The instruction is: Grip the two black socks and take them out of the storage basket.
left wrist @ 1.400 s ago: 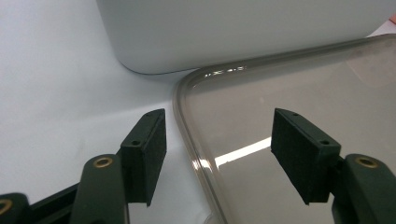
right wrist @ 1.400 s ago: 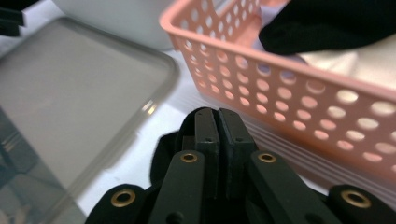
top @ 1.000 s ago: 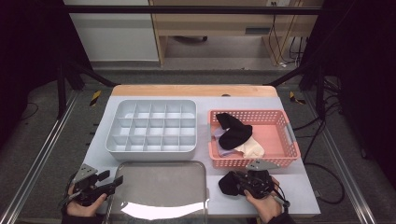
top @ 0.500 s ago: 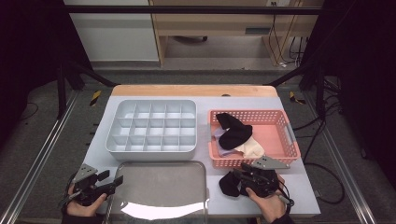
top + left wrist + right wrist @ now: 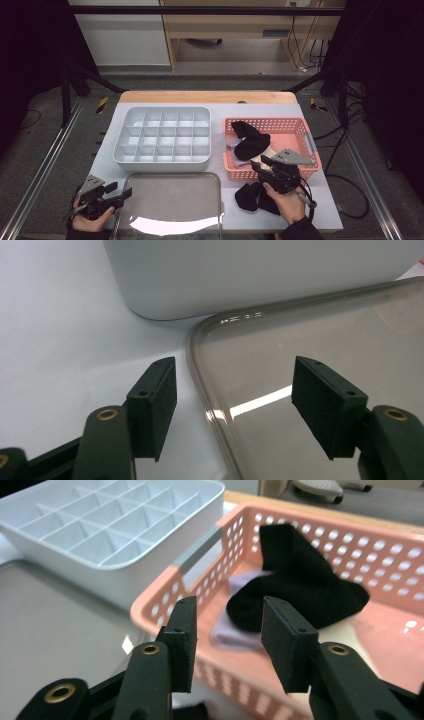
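A pink perforated basket (image 5: 295,127) at the right holds black socks (image 5: 250,140) and a pale lilac one (image 5: 235,630). Another black sock (image 5: 252,197) lies on the table in front of the basket. My right gripper (image 5: 257,166) hovers over the basket's near rim (image 5: 165,587), open and empty, pointing at the black sock (image 5: 300,590) inside. At the near left, my left gripper (image 5: 125,192) is open. Its jaws straddle the left rim (image 5: 197,355) of a metal tray (image 5: 170,205) without holding it.
A white divided organizer (image 5: 162,137) with empty cells stands left of the basket, behind the metal tray. Its rounded corner (image 5: 250,275) is close ahead of the left gripper. The table's front edge lies just under both hands.
The right gripper has lifted away from the black sock on the table and moved forward to the basket's near rim. The left gripper has stayed put.
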Available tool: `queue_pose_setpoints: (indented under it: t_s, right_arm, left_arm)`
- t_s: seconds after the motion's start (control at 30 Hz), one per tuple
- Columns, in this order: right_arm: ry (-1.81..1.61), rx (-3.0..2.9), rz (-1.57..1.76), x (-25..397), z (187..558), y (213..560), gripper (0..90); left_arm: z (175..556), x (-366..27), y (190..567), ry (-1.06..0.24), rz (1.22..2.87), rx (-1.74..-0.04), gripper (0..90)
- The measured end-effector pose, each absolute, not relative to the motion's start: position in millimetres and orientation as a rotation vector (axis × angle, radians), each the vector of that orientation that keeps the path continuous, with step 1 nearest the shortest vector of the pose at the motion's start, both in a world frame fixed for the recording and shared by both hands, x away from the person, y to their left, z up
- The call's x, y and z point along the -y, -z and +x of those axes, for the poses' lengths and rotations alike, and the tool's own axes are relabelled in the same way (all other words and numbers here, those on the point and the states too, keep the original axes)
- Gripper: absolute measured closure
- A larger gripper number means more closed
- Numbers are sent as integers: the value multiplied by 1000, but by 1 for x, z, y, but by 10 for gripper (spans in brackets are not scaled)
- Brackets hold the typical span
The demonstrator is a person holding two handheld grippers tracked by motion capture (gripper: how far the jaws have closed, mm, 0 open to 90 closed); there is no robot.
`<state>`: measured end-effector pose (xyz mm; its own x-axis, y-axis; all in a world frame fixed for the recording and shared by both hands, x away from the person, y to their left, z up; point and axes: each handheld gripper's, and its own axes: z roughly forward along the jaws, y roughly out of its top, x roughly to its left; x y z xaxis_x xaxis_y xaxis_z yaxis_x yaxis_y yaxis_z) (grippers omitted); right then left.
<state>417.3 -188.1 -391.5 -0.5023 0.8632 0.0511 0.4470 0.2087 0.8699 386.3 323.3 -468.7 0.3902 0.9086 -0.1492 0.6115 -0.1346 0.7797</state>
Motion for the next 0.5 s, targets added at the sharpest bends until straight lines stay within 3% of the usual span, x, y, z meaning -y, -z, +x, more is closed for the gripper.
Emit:
queue_pose_setpoints:
  t_s: [0.5]
  right_arm:
    - [-1238,-1935,1253,180,465,370,481]
  left_arm:
    - [386,-324,468,-469,1848,-1311,340]
